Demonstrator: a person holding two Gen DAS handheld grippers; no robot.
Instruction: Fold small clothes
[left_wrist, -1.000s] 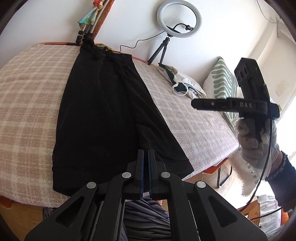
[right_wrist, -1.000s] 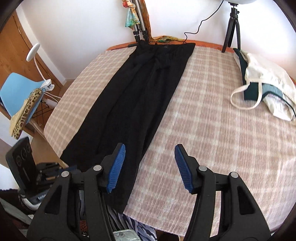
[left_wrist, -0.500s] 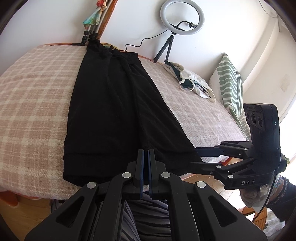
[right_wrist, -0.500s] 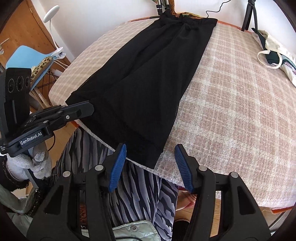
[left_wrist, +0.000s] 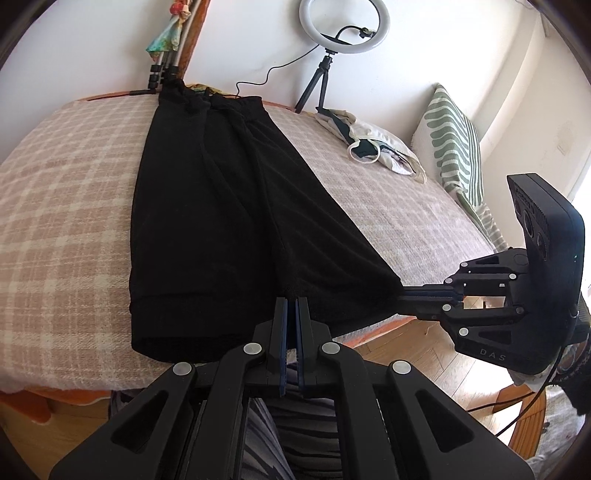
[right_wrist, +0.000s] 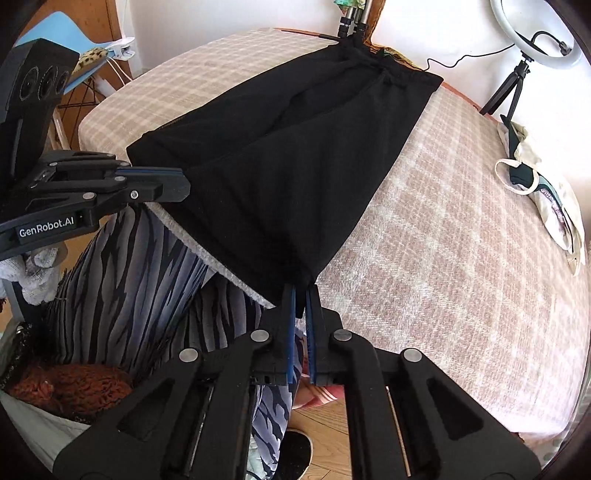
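A: Where do the black shorts (left_wrist: 221, 206) lie?

B: They lie flat along the checked blanket (left_wrist: 66, 206) on the bed, waistband at the far end near the wall and both hems at the near edge, where the cloth reaches the blanket's lip.

A: And the left gripper (left_wrist: 291, 306)?

B: It sits at the near hem, close to the middle of it. Its jaws are pressed together with black cloth at their tips, so it looks clamped on the shorts. In the right wrist view the same gripper (right_wrist: 177, 184) meets the hem at its left end.

A: The right gripper (right_wrist: 301, 291)?

B: It is clenched too, its blue-lined fingers (right_wrist: 293, 314) nearly touching, pinching the hem corner nearest the bare blanket. From the left wrist view it (left_wrist: 406, 295) comes in from the side and meets the right corner of the hem.

A: Anything else on the bed?

B: A cream tote bag (right_wrist: 546, 199) lies well apart from the shorts, near the ring light (left_wrist: 343, 22) on its tripod. A striped cushion (left_wrist: 458, 147) leans at the wall.
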